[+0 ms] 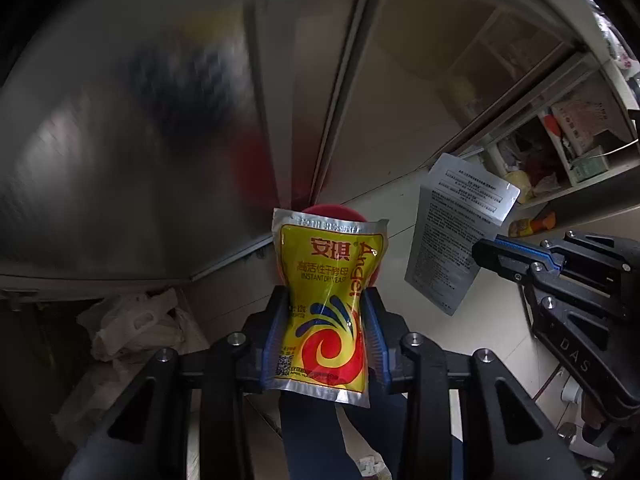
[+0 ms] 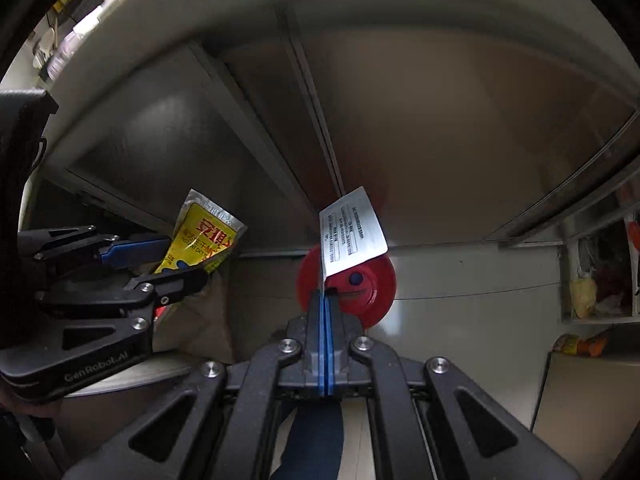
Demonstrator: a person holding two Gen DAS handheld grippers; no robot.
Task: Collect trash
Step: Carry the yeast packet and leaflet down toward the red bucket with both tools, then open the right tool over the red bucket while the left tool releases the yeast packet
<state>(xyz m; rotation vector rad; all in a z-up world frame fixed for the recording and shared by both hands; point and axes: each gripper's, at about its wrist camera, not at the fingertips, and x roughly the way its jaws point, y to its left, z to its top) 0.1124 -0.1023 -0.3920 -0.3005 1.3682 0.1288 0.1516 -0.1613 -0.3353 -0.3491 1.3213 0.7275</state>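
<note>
My left gripper (image 1: 326, 304) is shut on a yellow and red yeast packet (image 1: 326, 280), pinching its middle and holding it upright in the air. It also shows at the left of the right wrist view (image 2: 206, 238). My right gripper (image 2: 325, 294) is shut on a silver foil packet (image 2: 354, 232) printed with text, held by its lower edge. That silver packet hangs at the right of the left wrist view (image 1: 456, 232), with the right gripper (image 1: 482, 254) beside it. A red round bin lid (image 2: 360, 292) lies below both packets.
Metal-fronted cabinet doors (image 1: 160, 140) fill the background. Crumpled white plastic bags (image 1: 132, 328) lie at the lower left. An open shelf (image 1: 568, 148) with boxes and packets stands at the right, above a pale tiled floor (image 2: 480, 320).
</note>
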